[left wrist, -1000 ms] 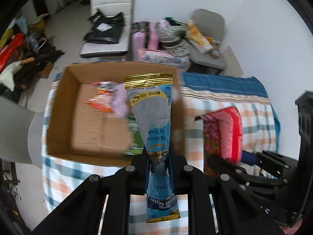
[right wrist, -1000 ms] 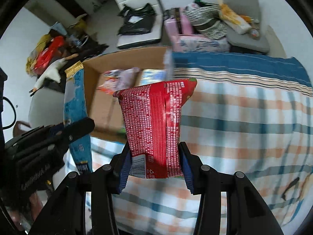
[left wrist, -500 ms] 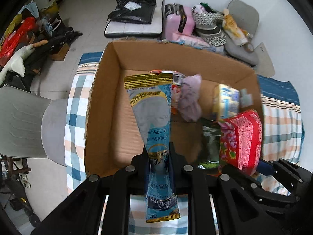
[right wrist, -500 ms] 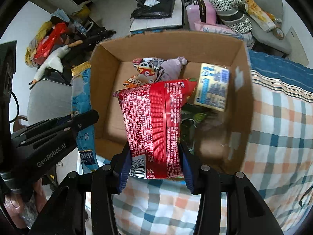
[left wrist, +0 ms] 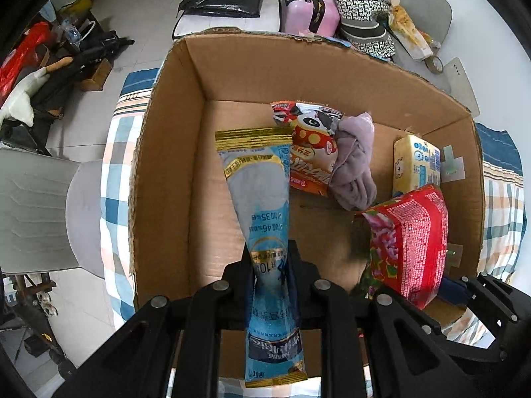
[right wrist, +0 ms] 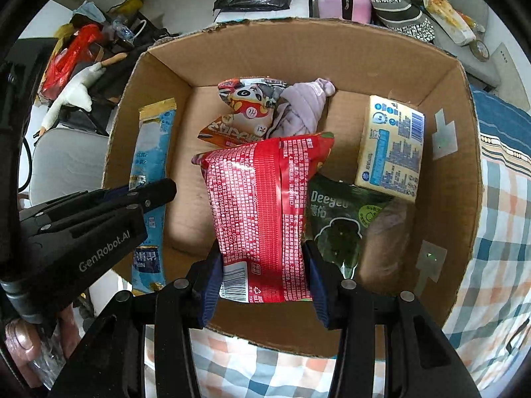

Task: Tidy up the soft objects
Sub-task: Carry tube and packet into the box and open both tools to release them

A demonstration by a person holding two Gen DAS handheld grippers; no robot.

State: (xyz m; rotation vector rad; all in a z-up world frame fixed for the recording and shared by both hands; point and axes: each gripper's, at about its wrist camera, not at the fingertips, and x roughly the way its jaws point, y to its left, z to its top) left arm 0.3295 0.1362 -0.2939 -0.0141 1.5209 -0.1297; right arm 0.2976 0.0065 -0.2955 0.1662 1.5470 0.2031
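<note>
The left gripper [left wrist: 270,265] is clamping a long blue packet [left wrist: 262,205] over the left side of the cardboard box [left wrist: 172,165]. The right gripper [right wrist: 262,265] is squeezing a red packet [right wrist: 262,205] above the box middle, near a green bag [right wrist: 338,222] and a yellow pack [right wrist: 391,152] lying at the right wall

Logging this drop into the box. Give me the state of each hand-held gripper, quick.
Left hand-held gripper: shut on the blue pouch.
Right hand-held gripper: shut on the red packet.
</note>
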